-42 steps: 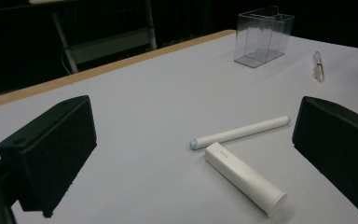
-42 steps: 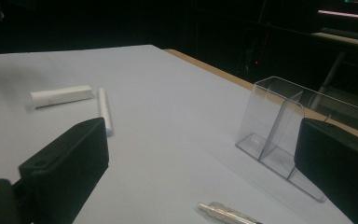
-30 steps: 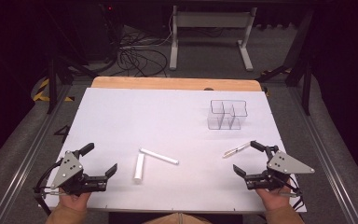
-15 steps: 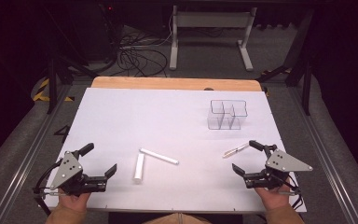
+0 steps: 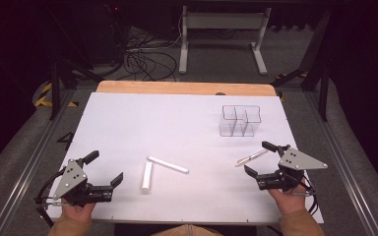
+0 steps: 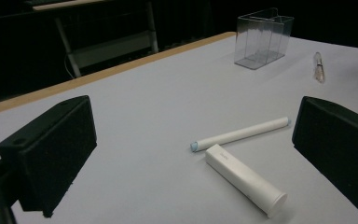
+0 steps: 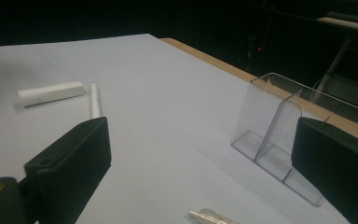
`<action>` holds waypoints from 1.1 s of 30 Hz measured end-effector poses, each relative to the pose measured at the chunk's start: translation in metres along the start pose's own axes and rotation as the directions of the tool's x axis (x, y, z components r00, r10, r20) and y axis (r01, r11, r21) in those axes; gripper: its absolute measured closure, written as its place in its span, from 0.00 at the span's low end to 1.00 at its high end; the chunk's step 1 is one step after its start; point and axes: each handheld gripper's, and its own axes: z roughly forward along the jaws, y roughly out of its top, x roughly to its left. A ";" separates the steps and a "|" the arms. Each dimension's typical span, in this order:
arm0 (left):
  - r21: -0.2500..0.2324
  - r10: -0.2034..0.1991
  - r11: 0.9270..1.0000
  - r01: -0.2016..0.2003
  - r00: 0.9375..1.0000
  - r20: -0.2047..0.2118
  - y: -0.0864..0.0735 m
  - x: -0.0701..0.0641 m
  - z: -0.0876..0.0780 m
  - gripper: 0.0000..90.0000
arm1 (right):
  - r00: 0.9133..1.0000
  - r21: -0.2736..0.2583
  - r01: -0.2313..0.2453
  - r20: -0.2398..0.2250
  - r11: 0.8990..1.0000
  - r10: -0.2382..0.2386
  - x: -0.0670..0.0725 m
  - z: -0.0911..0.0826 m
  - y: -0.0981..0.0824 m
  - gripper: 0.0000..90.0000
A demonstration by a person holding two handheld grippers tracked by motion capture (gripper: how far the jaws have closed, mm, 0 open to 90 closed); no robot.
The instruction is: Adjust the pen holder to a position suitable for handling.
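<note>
At lower left of the high view: left gripper (image 5: 103, 169), held in a hand (image 5: 75, 212) at the near table edge, jaws spread wide, nothing between them. Position unchanged from a second ago.

At lower right of the high view: right gripper (image 5: 259, 159), held in a hand (image 5: 288, 197), jaws likewise wide apart and empty. Against the frame one second back it sits slightly further toward the frame's left and closer to the clear pen; the shift is small.

Centre of the high view, lower half: white pen body (image 5: 168, 164), slim, lying flat on the white table (image 5: 152, 123); pale blue tip visible in the left gripper view (image 6: 240, 134). Unmoved.

Just beside it, lower and to the left: white cap (image 5: 147, 176), a thicker short tube, one end nearly touching the pen body's end; contact cannot be told. In the left gripper view (image 6: 244, 178) it lies between the two jaws, further off. Unmoved.

Right of centre: clear pen (image 5: 251, 157), thin and transparent, lying flat near the right gripper's upper jaw, apart from it. Unmoved.

Upper right of the tabletop: clear organiser (image 5: 239, 120), upright, divided into compartments, all empty as seen in the right gripper view (image 7: 279, 135). Unmoved.
</note>
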 end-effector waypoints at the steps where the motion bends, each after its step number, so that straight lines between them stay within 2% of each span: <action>1: 0.001 0.000 1.000 0.000 1.000 0.000 0.000 0.000 0.000 0.01 | 1.000 0.002 -0.002 0.000 1.000 0.002 -0.001 0.001 0.001 0.05; 16: 0.002 -0.005 1.000 0.005 1.000 0.002 0.000 0.000 0.001 0.01 | 1.000 0.035 0.010 -0.009 0.999 -0.010 -0.009 0.010 0.011 0.07; 29: 0.005 -0.010 1.000 0.010 1.000 0.004 -0.001 0.001 0.001 0.00 | 0.999 0.136 0.034 -0.006 0.990 -0.033 -0.025 0.019 0.028 0.16; 33: 0.006 -0.008 1.000 0.008 1.000 0.003 -0.001 0.001 0.001 0.01 | 1.000 0.161 0.026 -0.010 0.987 -0.025 -0.031 0.024 0.030 0.18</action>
